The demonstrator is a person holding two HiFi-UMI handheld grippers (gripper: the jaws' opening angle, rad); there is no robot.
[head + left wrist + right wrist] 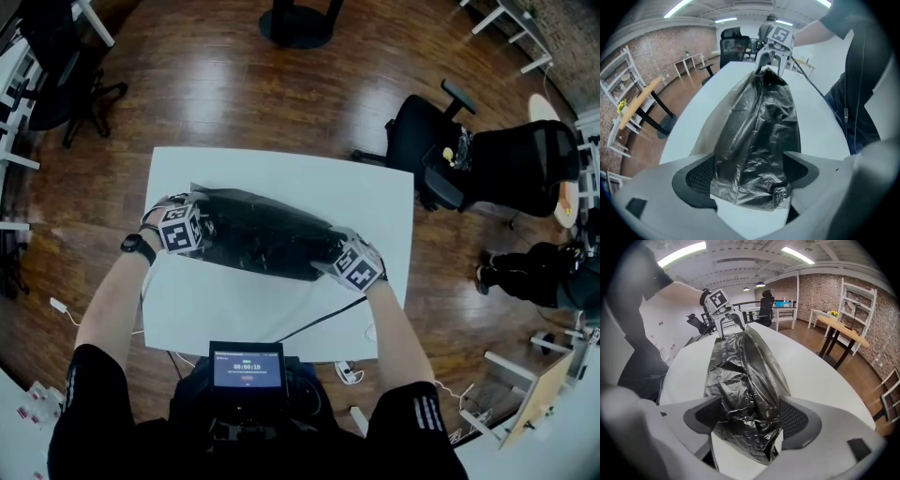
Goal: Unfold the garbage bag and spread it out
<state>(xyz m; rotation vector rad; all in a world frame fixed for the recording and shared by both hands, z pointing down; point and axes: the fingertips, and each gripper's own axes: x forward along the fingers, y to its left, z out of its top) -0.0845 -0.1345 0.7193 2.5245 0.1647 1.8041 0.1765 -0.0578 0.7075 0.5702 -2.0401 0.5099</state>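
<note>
A crumpled black garbage bag [264,234] lies stretched lengthwise across the white table [234,305], still bunched into a long strip. My left gripper [206,228] stands over its left end and my right gripper [332,255] over its right end. In the left gripper view the bag's end [754,154] lies between wide-apart jaws [752,180], and the pads do not squeeze it. The right gripper view shows the same: the other end [745,399] rests loosely between spread jaws [747,420]. Each gripper shows at the far end of the bag in the other's view [771,63] [729,322].
A black cable [323,317] runs over the table's near right part. A small screen [247,367] sits at my chest. Black office chairs [487,159] stand right of the table and one [56,84] at far left. A person [544,272] sits at the right.
</note>
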